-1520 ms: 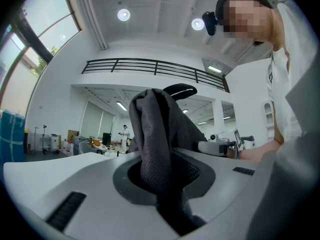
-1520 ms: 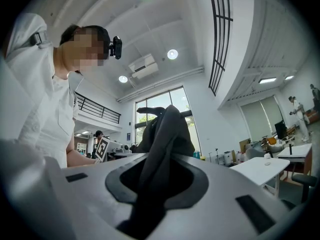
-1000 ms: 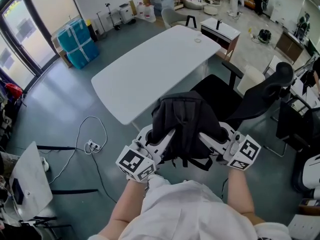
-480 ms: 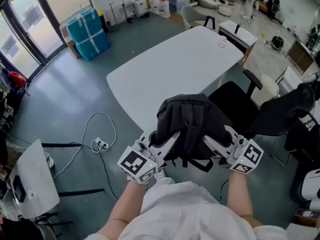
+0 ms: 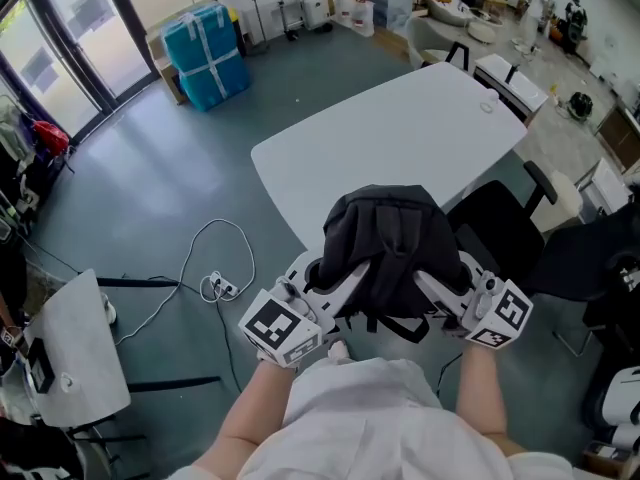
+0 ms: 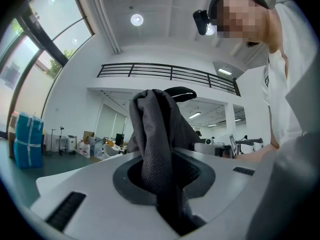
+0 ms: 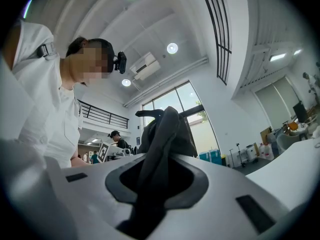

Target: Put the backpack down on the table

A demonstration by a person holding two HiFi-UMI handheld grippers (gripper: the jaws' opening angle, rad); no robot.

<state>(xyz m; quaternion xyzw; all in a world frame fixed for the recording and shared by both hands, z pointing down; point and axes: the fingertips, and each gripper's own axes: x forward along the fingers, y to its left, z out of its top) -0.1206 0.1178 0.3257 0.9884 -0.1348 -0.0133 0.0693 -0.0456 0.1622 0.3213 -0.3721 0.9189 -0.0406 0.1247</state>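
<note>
A black backpack (image 5: 390, 243) hangs in the air between my two grippers, just short of the near corner of the white table (image 5: 400, 138). My left gripper (image 5: 335, 278) is shut on the fabric of its left side; in the left gripper view the dark mesh cloth (image 6: 157, 149) is pinched between the jaws. My right gripper (image 5: 432, 286) is shut on its right side, and the right gripper view shows the black fabric (image 7: 160, 149) clamped in the jaws. The fingertips are hidden under the bag.
A black office chair (image 5: 500, 223) stands at the table's right side, close to the backpack. A white cable with a power strip (image 5: 215, 286) lies on the floor at left. A white side table (image 5: 70, 338) stands lower left. Blue wrapped boxes (image 5: 205, 53) sit far back.
Both grippers have carried the backpack forward toward the table's near corner. The grip on the bag looks the same.
</note>
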